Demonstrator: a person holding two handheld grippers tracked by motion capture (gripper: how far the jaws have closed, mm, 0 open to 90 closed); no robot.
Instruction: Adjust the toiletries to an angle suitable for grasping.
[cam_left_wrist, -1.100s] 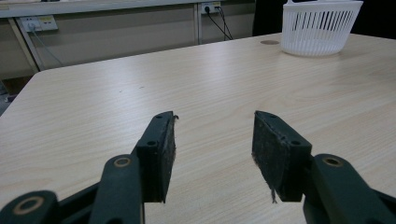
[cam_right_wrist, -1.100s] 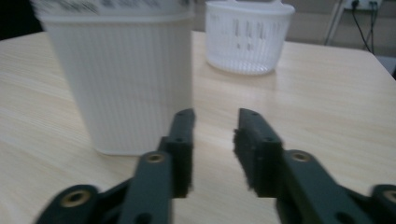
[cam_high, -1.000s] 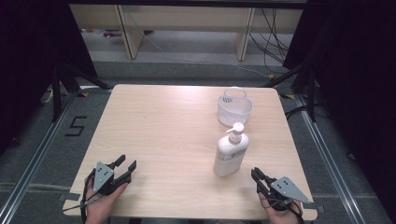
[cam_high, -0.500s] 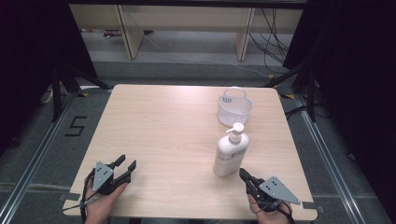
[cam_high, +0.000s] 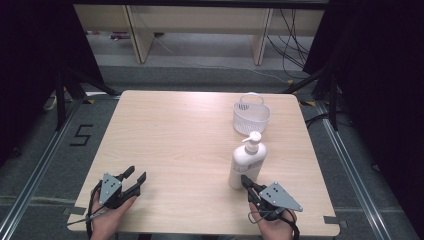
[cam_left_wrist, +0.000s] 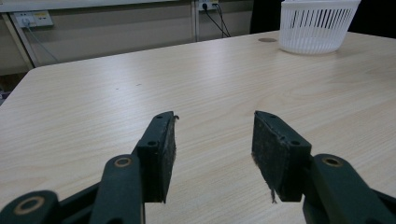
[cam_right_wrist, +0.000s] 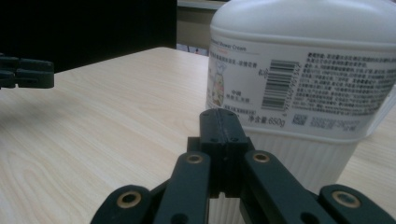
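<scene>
Your wooden table (cam_high: 190, 145) carries two things, both on its right half. The white slotted basket (cam_high: 251, 115) stands toward the far right edge, upright, with its handle raised. Nearer you, well apart from the basket, the white pump bottle (cam_high: 247, 163) stands upright, its printed label and barcode facing your right gripper.

Your right gripper (cam_high: 246, 180) sits at the near right, its tips just at the foot of the bottle; whether they touch it I cannot tell. Its jaws are clenched together with nothing between them.

Your left gripper (cam_high: 135, 176) rests at the near left corner, well apart from the bottle. Its jaws are released, spread wide over bare tabletop, gripping nothing.
</scene>
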